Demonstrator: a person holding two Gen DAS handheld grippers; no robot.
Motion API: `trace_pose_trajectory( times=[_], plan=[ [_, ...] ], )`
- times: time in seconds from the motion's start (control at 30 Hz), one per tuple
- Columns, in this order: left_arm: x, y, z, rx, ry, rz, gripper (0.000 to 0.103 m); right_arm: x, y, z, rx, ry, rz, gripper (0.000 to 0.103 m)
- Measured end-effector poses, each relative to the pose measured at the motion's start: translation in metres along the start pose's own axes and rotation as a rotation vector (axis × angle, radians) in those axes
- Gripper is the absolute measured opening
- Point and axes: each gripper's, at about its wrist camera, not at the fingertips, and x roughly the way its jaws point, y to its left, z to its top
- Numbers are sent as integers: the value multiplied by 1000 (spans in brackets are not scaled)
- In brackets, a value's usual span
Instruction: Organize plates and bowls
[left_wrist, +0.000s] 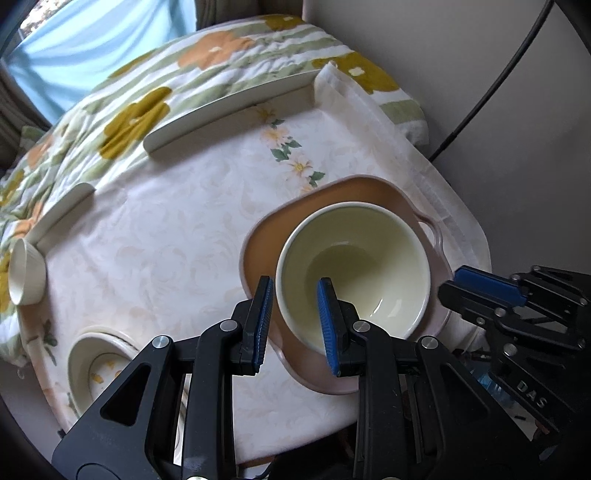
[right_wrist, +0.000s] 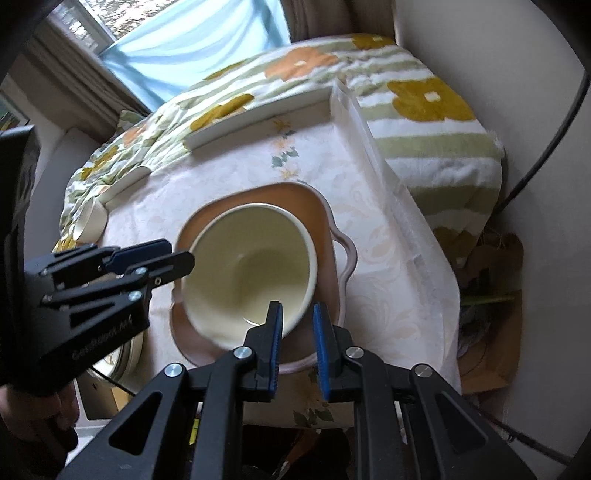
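Note:
A cream bowl (left_wrist: 354, 266) sits inside a pinkish-brown handled plate (left_wrist: 369, 195) on the table. It also shows in the right wrist view (right_wrist: 251, 266), on the plate (right_wrist: 288, 199). My left gripper (left_wrist: 295, 291) is open, its jaws straddling the bowl's near-left rim without clamping it. My right gripper (right_wrist: 297, 317) is open, its jaws astride the bowl's near-right rim. Each gripper shows in the other's view: the right gripper (left_wrist: 480, 284), the left gripper (right_wrist: 162, 254).
A small cream bowl (left_wrist: 26, 273) lies on its side at the table's left edge. Stacked floral plates (left_wrist: 99, 365) sit near left. A raised white rail (left_wrist: 229, 110) bounds the far edge. A floral blanket (left_wrist: 155, 85) lies beyond. A wall stands to the right.

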Motion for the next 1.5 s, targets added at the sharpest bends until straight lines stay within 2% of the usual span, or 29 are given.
trace_pose_trajectory(
  times=[0.13, 0.2, 0.23, 0.27, 0.33, 0.5, 0.57, 0.6, 0.83, 0.87, 0.9, 0.93, 0.97, 1.0, 1.07, 1.23, 1.5],
  plan=[
    [3, -2, -3, -27, 21, 7, 22, -7, 8, -5, -84, -26, -23, 16],
    [2, -4, -4, -29, 18, 17, 22, -8, 11, -9, -114, -33, -26, 21],
    [1, -5, -5, -31, 14, 19, 23, -9, 12, -12, -127, -33, -28, 36],
    [0, -5, -6, -36, 9, 20, 23, -9, 13, -14, -135, -32, -27, 58],
    [-2, -5, -8, -49, 5, 27, 23, -11, 12, -18, -138, -32, -12, 67],
    [-9, -4, -16, -82, -4, 46, 23, -18, 11, -23, -160, -48, -8, 68],
    [-9, -3, -19, -94, -1, 48, 23, -21, 11, -25, -169, -55, -1, 82],
    [-9, -2, -22, -101, 3, 55, 23, -23, 12, -25, -171, -61, 5, 84],
    [-12, 9, -38, -160, 6, 74, 25, -22, 16, -27, -215, -72, 40, 85],
    [-14, 12, -40, -171, 3, 78, 27, -21, 18, -27, -223, -70, 52, 85],
    [-16, 16, -41, -185, -1, 81, 43, -20, 19, -28, -228, -69, 59, 85],
    [-19, 21, -44, -204, -6, 86, 88, -19, 22, -27, -237, -69, 70, 85],
    [-23, 25, -46, -220, -17, 88, 102, -18, 25, -27, -248, -66, 79, 85],
    [-31, 33, -49, -245, -47, 90, 103, -17, 29, -26, -260, -64, 89, 85],
    [-39, 46, -53, -279, -53, 112, 103, -15, 40, -22, -292, -66, 121, 85],
    [-69, 92, -69, -402, -99, 206, 103, -10, 72, -11, -375, -68, 183, 85],
    [-135, 187, -115, -630, -224, 353, 103, -13, 160, 30, -539, -114, 296, 85]
  ],
)
